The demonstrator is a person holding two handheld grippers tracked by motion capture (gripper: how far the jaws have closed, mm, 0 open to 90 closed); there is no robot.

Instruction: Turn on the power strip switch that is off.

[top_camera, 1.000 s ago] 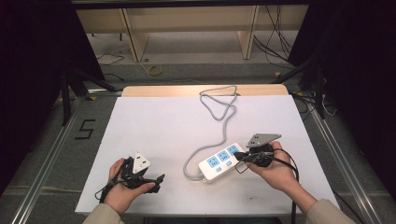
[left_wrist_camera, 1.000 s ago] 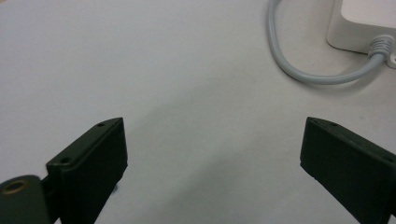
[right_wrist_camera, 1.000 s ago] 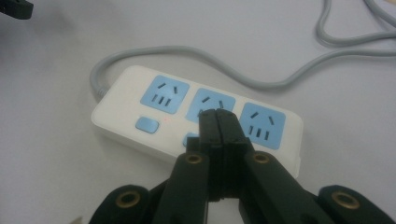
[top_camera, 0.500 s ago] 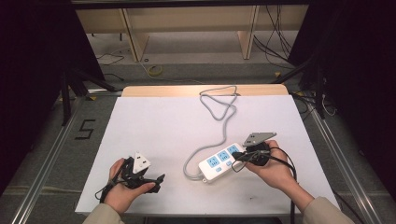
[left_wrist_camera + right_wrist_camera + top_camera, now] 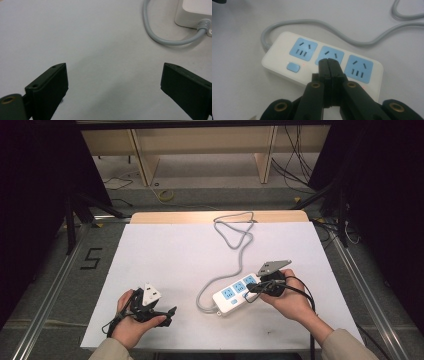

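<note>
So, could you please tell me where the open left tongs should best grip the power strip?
Probably across the short width of the power strip at its cable end, coming from above: it lies flat, that end faces the left tongs, and the grey cable loops off sideways.

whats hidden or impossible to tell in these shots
- Middle socket of the power strip: in the right gripper view the closed fingers cover its lower half, so contact with it is unclear.
- Power strip body: in the left gripper view the top edge cuts off all but one corner.
- Far end of the grey cable: in the high view no plug can be made out.
- Blue switch: on or off cannot be told.
</note>
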